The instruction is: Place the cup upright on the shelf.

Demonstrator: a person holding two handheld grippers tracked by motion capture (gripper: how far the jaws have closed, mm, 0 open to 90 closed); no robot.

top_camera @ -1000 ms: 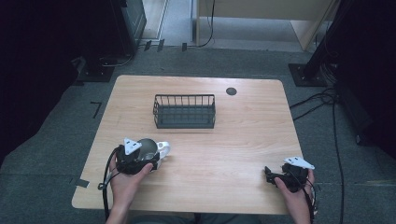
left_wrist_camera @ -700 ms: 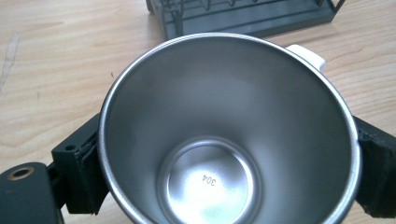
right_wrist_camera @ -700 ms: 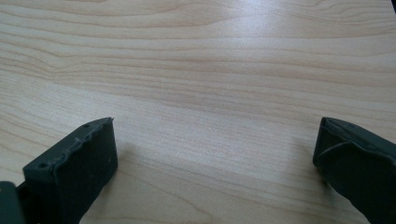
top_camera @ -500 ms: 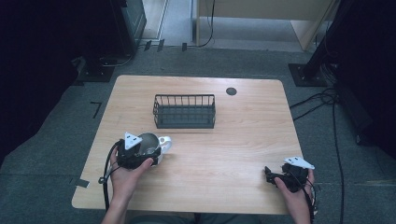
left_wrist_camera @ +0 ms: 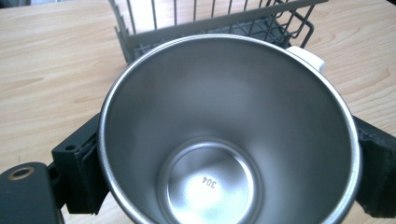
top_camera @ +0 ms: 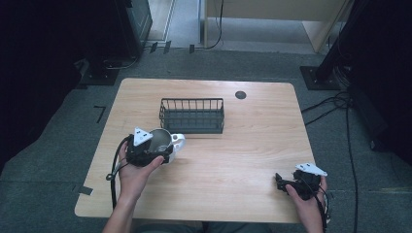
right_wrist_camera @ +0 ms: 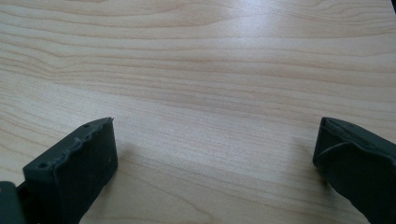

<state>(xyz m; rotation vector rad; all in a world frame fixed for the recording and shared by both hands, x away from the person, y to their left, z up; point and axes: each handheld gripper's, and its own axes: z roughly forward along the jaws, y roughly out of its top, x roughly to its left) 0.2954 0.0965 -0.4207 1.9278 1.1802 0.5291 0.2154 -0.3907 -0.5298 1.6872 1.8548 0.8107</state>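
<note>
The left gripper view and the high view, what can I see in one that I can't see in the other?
Left gripper view alone: the inside of the cup, shiny and empty, with "304" stamped on its bottom, and a black jaw pressed on each side of it.

High view alone: the whole table, both hands, the right tool open on bare wood, a dark round spot near the far edge, and the floor with cables.

Both: the cup with its white handle, held by the left tool, and the wire basket just behind it.
</note>
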